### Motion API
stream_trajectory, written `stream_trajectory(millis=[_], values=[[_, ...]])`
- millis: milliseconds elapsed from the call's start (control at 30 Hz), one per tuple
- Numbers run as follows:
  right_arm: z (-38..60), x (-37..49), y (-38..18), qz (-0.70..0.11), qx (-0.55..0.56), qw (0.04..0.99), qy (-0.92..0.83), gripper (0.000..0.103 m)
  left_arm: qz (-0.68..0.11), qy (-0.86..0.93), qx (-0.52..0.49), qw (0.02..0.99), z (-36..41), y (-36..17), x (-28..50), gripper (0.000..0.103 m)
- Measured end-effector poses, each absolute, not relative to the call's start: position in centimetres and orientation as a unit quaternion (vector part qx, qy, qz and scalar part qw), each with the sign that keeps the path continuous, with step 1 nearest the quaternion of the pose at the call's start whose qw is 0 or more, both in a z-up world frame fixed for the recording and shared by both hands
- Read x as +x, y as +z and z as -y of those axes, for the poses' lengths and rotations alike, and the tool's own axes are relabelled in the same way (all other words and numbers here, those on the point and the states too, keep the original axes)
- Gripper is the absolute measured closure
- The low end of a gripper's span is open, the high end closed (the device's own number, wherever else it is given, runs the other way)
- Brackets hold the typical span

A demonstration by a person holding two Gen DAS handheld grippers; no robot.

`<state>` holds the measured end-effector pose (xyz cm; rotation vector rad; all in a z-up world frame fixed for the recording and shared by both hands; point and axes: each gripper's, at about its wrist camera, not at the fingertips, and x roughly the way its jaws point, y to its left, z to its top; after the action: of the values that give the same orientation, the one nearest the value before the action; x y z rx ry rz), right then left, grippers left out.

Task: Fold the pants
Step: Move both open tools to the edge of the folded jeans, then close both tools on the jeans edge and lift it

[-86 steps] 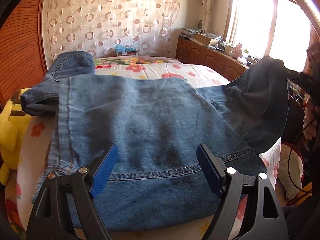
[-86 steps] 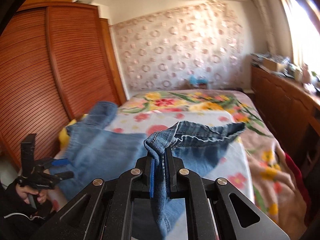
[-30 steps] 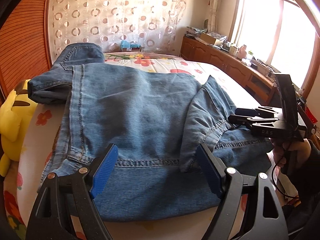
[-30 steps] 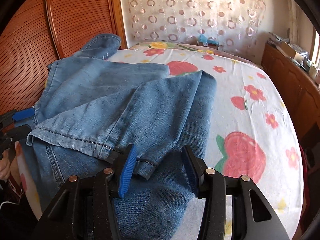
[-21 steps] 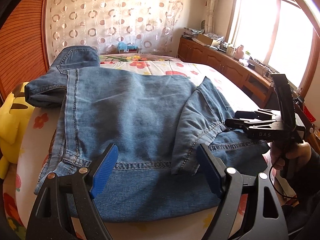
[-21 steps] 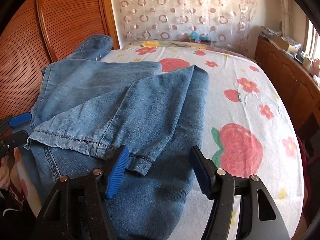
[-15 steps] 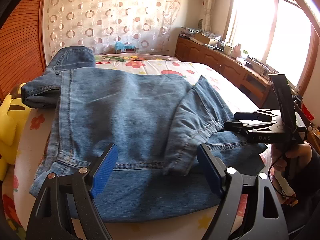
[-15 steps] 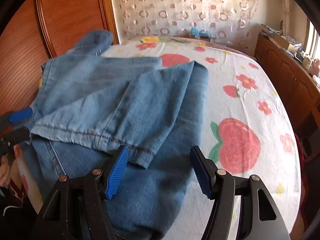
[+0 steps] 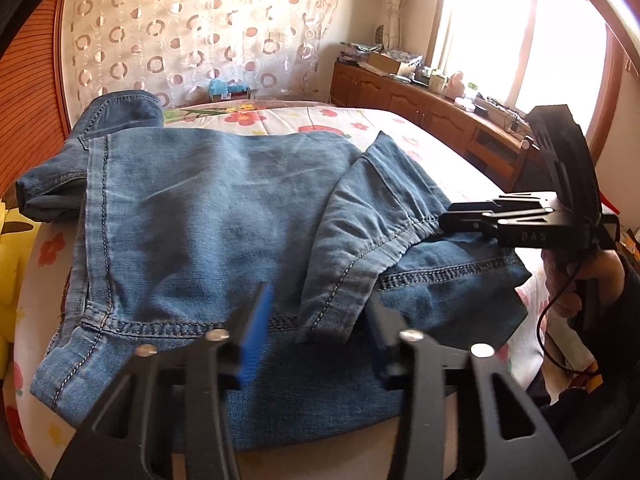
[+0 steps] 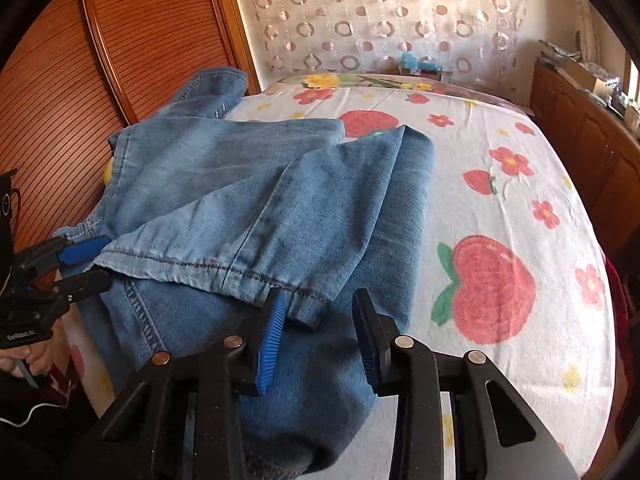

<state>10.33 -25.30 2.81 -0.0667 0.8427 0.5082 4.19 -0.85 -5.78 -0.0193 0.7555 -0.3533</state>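
Note:
Blue denim pants (image 9: 208, 216) lie on the flowered bed (image 10: 500, 184), with one leg end folded back over the rest (image 10: 280, 216). My left gripper (image 9: 316, 332) is open, its jaws partly narrowed, straddling the near corner of the folded hem without clamping it. It shows at the left edge of the right wrist view (image 10: 80, 264). My right gripper (image 10: 320, 328) is open, its jaws partly narrowed around the other hem corner. It shows at the right of the left wrist view (image 9: 452, 220), touching the hem.
A yellow plush toy (image 9: 8, 248) lies at the bed's left edge beside a slatted wooden wardrobe (image 10: 100, 60). Wooden cabinets (image 9: 420, 108) with clutter run under the window on the right. A patterned curtain (image 9: 200, 32) hangs behind the bed.
The right gripper laid the pant leg over the pants and let go. In the last half second both grippers' jaws narrowed around the folded hem's corners.

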Motion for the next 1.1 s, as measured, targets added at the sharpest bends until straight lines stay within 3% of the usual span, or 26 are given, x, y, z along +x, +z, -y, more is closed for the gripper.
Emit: stream_trajectory(millis=[133,200,300,400,900,1100], values=[[25.3,11.0,2.0,-0.416,-0.024,0.875,0.246,0.071,-0.366,-0.176,-0.004,0.914,1.0,-5.9,4.4,0.080],[25.2,11.2,1.8,-0.417,-0.016,0.873,0.252,0.073,-0.366,-0.177,-0.005,0.914,1.0,-5.9,4.5,0.082],[25.2,11.6,1.7,-0.421,0.003,0.865,0.273,0.090,-0.360,-0.179,-0.004,0.916,1.1,-5.7,4.5,0.084],[25.0,11.6,1.8,-0.413,-0.002,0.866,0.282,0.096,-0.349,-0.180,-0.006,0.920,1.1,-5.0,4.3,0.086],[25.2,10.8,14.6,-0.250,-0.035,0.915,0.315,0.098,-0.243,-0.197,-0.027,0.949,-0.2,4.0,0.8,0.087],[22.9,10.9,17.1,-0.225,-0.052,0.913,0.335,0.098,-0.224,-0.187,-0.025,0.956,-1.5,5.4,-0.8,0.087]])
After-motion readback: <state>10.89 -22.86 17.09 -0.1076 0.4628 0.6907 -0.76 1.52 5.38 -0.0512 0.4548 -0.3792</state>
